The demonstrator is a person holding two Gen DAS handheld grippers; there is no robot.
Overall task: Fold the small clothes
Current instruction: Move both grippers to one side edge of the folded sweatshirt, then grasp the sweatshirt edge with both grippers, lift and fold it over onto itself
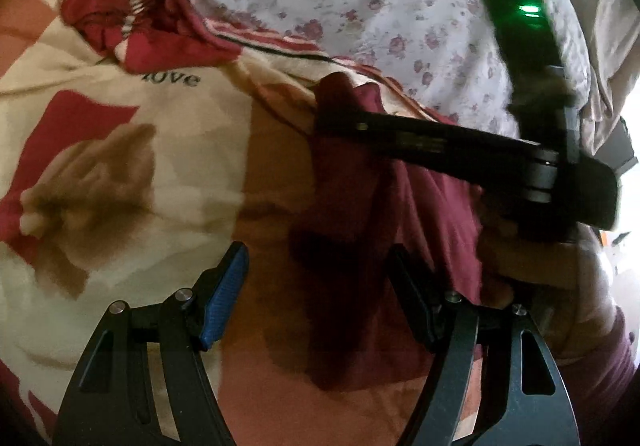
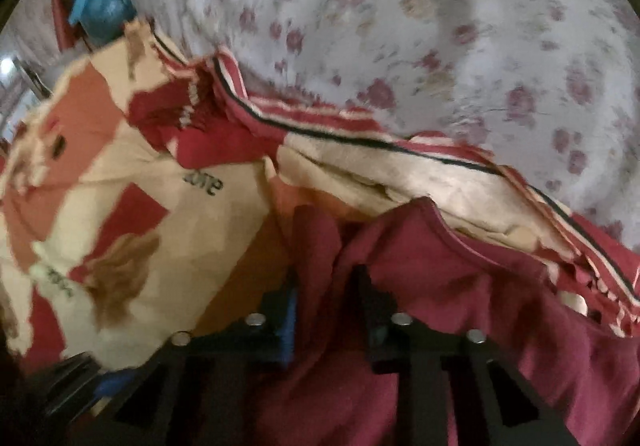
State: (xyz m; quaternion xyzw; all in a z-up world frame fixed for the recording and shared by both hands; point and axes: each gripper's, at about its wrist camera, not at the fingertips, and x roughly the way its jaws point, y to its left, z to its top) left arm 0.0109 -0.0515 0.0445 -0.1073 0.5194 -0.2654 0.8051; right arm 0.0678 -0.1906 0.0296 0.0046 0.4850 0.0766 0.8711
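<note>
A maroon garment [image 1: 360,206] lies bunched on a patterned blanket. In the right wrist view the same garment [image 2: 460,286] fills the lower right. My right gripper [image 2: 330,302] has its jaws close together, with a fold of the maroon cloth pinched between the pads. In the left wrist view the right gripper [image 1: 440,146] shows as a black bar reaching in from the right, with a hand [image 1: 520,258] holding it. My left gripper [image 1: 320,286] hovers over the garment's near part with its jaws wide apart. Its blue pad [image 1: 224,298] touches nothing.
The cream blanket [image 1: 140,166] with red and orange patches and printed words covers the left and middle. A white floral sheet [image 2: 440,26] lies beyond it. A striped red blanket border [image 2: 320,126] runs between them. A blue bag [image 2: 100,6] sits at the far left.
</note>
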